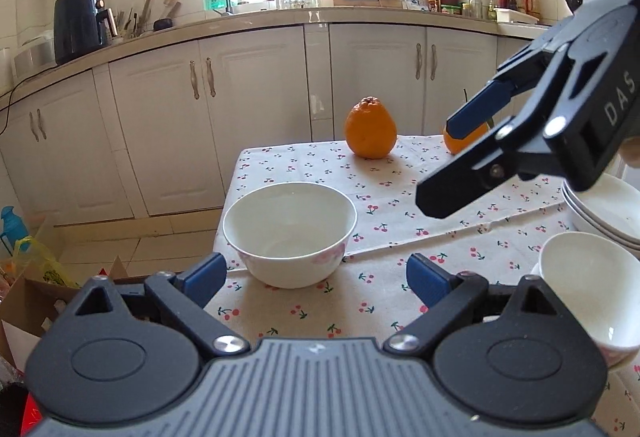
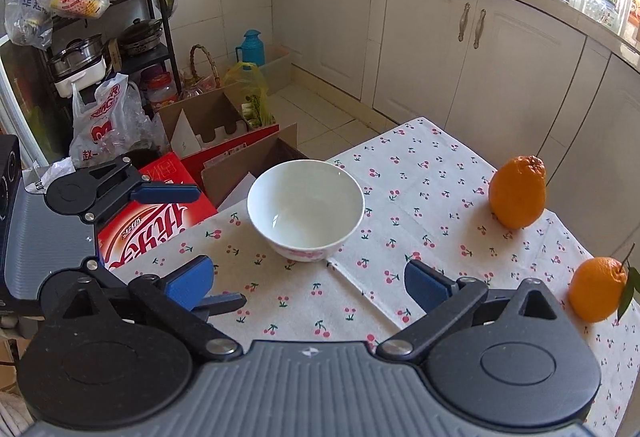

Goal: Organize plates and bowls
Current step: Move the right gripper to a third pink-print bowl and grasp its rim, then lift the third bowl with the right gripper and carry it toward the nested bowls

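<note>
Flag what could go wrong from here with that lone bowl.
The bowl sits near the table corner, so a nudge from either open gripper could push it off toward the boxes below. The two grippers, left and right, are close together and might collide.

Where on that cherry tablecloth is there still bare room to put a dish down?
Bare cloth lies between the lone bowl and the two oranges, and in front of that bowl. It is crowded at the table's right side, where stacked plates and another bowl sit together.
</note>
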A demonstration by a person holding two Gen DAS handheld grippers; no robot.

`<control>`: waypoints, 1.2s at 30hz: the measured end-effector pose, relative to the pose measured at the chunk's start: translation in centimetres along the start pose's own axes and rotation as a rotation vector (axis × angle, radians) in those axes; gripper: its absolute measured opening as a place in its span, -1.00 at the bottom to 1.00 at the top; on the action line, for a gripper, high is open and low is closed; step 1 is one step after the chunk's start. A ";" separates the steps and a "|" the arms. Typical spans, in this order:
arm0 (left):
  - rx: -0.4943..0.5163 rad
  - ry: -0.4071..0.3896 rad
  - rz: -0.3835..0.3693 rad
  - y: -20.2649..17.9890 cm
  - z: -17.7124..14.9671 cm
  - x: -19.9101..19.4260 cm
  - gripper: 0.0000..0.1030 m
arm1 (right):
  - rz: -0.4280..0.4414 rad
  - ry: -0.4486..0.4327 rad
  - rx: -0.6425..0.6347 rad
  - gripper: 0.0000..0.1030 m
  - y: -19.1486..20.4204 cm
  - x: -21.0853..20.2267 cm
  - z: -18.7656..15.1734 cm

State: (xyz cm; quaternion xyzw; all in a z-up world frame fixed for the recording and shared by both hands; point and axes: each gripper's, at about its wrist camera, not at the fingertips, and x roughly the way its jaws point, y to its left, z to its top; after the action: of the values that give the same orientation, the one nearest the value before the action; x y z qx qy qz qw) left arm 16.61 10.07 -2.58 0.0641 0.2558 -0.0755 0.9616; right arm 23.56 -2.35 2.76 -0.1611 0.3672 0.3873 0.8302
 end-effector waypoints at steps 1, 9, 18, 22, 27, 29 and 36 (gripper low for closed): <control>0.003 0.005 0.003 0.0 0.1 0.5 0.87 | 0.010 0.007 0.003 1.00 -0.4 0.5 0.4; -0.010 0.050 0.009 1.1 0.1 3.7 0.87 | 0.071 0.056 0.028 0.99 -3.0 5.3 3.4; -0.041 0.075 -0.005 2.1 -0.2 6.0 0.87 | 0.127 0.117 0.041 0.82 -4.1 10.5 4.6; -0.048 0.072 -0.010 2.2 0.0 6.6 0.87 | 0.153 0.136 0.059 0.69 -4.5 12.1 4.6; -0.045 0.064 -0.004 2.2 0.1 6.8 0.85 | 0.174 0.149 0.064 0.55 -4.7 13.2 4.6; -0.042 0.067 -0.004 2.2 0.2 7.0 0.83 | 0.184 0.147 0.070 0.51 -4.8 13.4 4.7; -0.040 0.062 -0.007 2.2 0.2 7.2 0.75 | 0.200 0.150 0.075 0.33 -4.8 13.7 4.7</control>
State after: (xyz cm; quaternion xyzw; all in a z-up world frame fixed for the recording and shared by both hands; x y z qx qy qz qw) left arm 23.31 11.43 -5.84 0.0462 0.2870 -0.0716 0.9541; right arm 35.38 4.29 -4.23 -0.1208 0.4567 0.4411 0.7631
